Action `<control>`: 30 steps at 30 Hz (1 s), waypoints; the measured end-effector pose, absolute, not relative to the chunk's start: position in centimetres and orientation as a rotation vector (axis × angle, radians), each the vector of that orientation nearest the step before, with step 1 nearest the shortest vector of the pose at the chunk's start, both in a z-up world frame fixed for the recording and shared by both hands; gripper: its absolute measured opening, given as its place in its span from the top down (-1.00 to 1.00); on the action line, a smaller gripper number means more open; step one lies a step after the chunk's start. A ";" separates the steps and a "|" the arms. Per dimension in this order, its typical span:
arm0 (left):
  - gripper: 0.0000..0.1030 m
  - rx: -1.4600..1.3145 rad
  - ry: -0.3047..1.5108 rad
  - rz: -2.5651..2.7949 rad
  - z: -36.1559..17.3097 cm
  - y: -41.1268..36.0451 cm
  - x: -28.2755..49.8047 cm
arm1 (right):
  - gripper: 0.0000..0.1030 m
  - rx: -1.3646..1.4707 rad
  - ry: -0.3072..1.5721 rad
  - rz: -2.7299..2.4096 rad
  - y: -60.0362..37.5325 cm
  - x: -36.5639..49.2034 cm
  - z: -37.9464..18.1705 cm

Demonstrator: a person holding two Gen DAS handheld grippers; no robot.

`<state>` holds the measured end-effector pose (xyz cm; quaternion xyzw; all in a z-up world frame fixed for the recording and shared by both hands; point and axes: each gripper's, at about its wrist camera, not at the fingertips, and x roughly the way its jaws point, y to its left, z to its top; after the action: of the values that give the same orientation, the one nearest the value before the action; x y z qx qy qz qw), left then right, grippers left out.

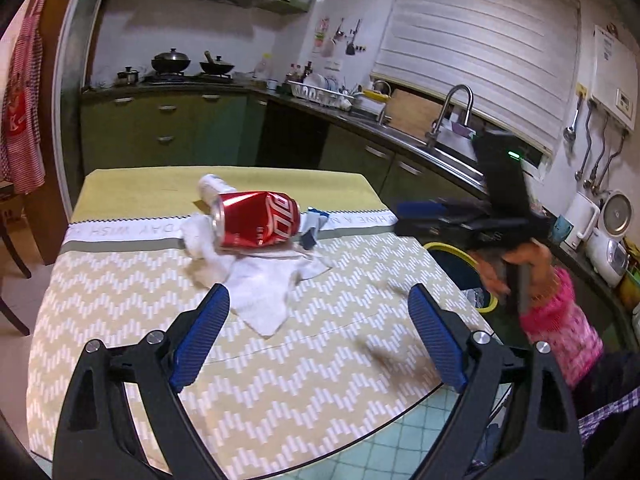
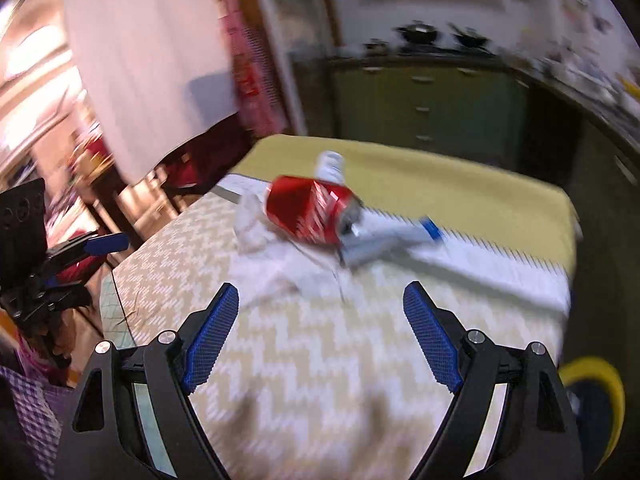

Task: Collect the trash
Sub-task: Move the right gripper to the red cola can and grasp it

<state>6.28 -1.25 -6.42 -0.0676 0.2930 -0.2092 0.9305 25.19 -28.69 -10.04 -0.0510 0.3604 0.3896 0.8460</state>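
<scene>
Trash: dented red can (image 1: pixel 258 218) mid-surface (image 1: pixel 120 300), light, probably slippery; grip across body. Tissue (image 1: pixel 260 284) soft. Left tongs (image 1: pixel 320 336), right tongs (image 2: pixel 320 336) both released, empty.

A table (image 1: pixel 120 320) stands in the middle of the kitchen, with the counter behind it and along its right side. On the table's far half lies a can (image 1: pixel 256 220) on its side, resting on a spread tissue (image 1: pixel 260 284). A small bottle (image 1: pixel 212 188) lies just behind the can, touching it, and a crumpled wrapper (image 1: pixel 314 228) lies just to its right. A bin (image 1: pixel 480 276) sits on the floor beside the table's right edge, below the counter's sink (image 1: pixel 452 152). Chairs stand off the table's left side
</scene>
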 end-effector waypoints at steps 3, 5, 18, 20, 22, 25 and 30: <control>-0.68 -0.140 0.592 -0.426 -6.2 -0.7 6.0 | -0.62 -0.123 0.781 0.894 -26.9 28.7 -10.9; -0.68 -0.140 0.588 -0.423 -6.0 -0.4 5.9 | -0.66 -0.113 0.832 0.976 -25.3 31.9 -11.9; -0.68 -0.159 0.654 -0.393 -6.6 0.3 8.8 | -0.69 -0.074 1.027 1.156 -19.9 43.8 -17.7; -0.68 -0.157 0.664 -0.389 -6.9 0.3 9.2 | -0.69 -0.080 1.034 1.176 -19.1 44.3 -17.9; -0.68 -0.157 0.672 -0.388 -7.0 0.2 9.5 | -0.69 -0.095 1.049 1.205 -18.2 44.6 -18.1; -0.68 -0.157 0.679 -0.386 -7.2 0.3 9.8 | -0.68 -0.123 1.065 1.237 -17.5 44.4 -18.1; -0.68 -0.161 0.686 -0.381 -7.4 0.6 10.1 | -0.58 -0.175 1.049 1.260 -16.9 42.2 -17.2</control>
<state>10.13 0.63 -7.44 -0.0784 0.3340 -0.1853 0.9208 42.18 -16.93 -17.21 -0.0779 0.4671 0.5610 0.6790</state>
